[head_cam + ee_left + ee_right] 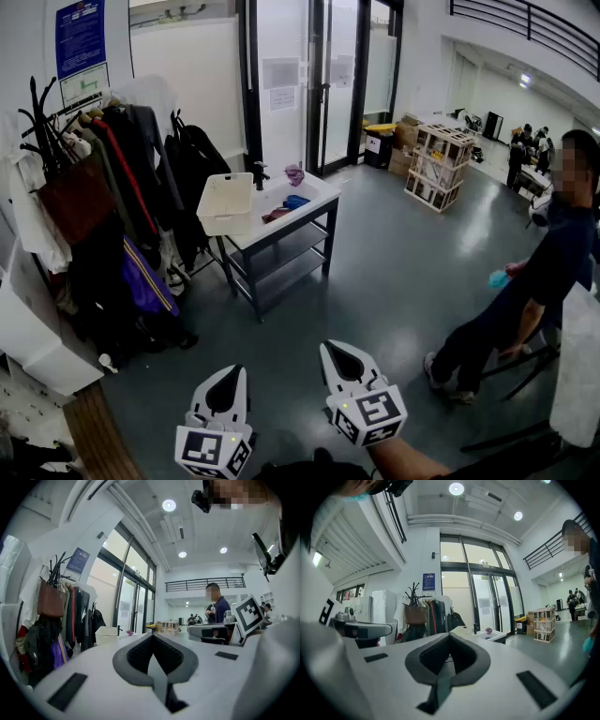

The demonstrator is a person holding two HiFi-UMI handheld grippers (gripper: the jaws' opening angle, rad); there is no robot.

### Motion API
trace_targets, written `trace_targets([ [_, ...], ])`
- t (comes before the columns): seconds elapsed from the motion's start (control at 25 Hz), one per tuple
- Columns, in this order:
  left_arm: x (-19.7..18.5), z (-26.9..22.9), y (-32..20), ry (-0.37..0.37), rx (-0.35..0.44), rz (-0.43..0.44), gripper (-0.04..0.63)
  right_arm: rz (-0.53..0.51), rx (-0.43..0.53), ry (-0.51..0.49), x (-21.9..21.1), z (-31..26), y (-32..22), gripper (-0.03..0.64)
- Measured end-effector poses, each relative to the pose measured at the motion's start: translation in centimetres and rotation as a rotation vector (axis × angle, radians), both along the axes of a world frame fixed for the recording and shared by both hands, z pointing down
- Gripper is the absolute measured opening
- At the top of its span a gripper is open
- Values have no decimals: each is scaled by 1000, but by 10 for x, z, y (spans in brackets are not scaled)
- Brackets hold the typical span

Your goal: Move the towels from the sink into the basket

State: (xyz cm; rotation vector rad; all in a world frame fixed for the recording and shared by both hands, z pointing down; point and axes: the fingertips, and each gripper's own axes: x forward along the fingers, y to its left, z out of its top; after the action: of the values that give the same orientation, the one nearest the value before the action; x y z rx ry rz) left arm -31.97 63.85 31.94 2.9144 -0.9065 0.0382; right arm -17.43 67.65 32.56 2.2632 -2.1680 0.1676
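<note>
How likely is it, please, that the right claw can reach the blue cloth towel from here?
Unlikely as things stand: the right claw is shut and far from the blue cloth towel in the white sink; only bare grey floor lies between them.

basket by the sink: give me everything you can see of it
The basket is a cream rectangular tub, plastic by its look, with a thick rim and walls tapering downward. It stands upright, open top up, at the left end of the sink stand, just left of the black tap. No towel shows in it, though its floor is mostly hidden from here.
</note>
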Motion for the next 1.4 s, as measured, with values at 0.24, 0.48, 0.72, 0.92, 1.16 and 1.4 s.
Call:
trace_targets([
  [0.24, -6, -6, -5, 26, 0, 13, 6, 23, 14, 18, 2, -6, -3, 3],
  [0.48, -14, -4, -9, 32, -12, 22, 6, 32, 19, 1, -3, -6, -5, 3],
  [0.72, -27, 1, -16, 26, -25, 51, 6, 39, 24, -7, -17, -6, -14, 3],
  [0.92, -42, 6, -24, 37, -37, 76, 6, 61, 16, 2, -31, -3, -20, 3],
  [1.16, -50, 21, -44, 44, -50, 96, 6, 65, -3, 17, -42, 8, -38, 3],
  [1.4, -26, 25, -80, 38, -34, 103, 6, 52, 8, 17, -22, 12, -81, 3],
])
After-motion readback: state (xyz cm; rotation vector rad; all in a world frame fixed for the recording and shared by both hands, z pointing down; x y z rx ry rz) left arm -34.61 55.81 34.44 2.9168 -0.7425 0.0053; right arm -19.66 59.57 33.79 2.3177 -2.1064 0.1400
